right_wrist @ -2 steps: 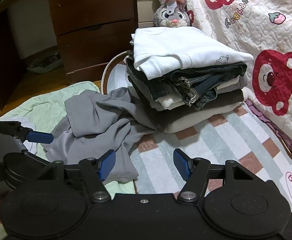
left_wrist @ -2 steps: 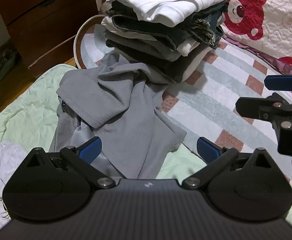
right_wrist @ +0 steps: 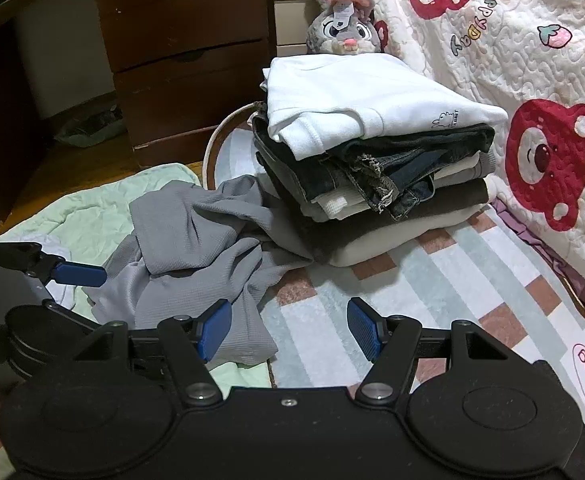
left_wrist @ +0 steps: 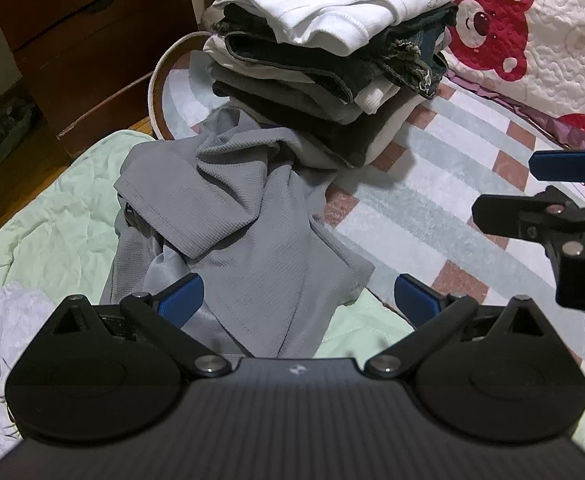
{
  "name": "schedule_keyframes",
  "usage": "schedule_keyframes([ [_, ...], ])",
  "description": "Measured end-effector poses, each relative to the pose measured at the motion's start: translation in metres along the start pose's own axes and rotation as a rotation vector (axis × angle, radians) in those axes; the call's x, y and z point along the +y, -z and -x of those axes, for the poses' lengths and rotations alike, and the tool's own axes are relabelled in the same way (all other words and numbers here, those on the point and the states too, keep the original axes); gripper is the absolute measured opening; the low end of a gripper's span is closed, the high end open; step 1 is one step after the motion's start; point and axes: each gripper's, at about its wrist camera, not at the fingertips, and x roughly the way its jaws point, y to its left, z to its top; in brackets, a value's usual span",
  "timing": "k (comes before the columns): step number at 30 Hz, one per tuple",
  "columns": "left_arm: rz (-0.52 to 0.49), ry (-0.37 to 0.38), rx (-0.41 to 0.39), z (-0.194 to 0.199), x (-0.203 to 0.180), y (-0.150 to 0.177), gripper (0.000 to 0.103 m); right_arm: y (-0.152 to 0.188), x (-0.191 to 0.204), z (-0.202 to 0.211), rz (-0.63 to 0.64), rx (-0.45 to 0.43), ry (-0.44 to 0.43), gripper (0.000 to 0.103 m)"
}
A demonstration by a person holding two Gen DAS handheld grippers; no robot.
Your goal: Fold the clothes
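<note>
One crumpled grey garment (left_wrist: 244,216); one folded stack (right_wrist: 372,152), perhaps seven items

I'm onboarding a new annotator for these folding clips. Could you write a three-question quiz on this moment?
1. True or false: the left gripper has its jaws shut on the grey shirt.
2. Which garment tops the folded stack? A) dark jeans B) a white top C) a grey shirt
3. Fill in: the crumpled grey shirt lies partly on a pale ____ quilt and partly on the striped rug.

Key
1. False. Both the left gripper and the right gripper are open and hold nothing.
2. B, the white top, with the jeans beneath it.
3. green
</note>
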Motion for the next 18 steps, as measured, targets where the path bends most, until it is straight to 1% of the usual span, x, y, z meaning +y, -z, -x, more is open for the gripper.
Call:
schedule_keyframes([
  [14,-0.012,-0.009,0.025,-0.0047,-0.0022,0.0014,0.103,0.0011,-0.0002,-0.0013,0.003,0.003,0.009,0.069],
  [18,-0.019,-0.006,0.021,-0.0044,-0.0041,0.0025,0.103,0.0020,-0.0009,-0.0021,0.005,0.003,0.008,0.069],
])
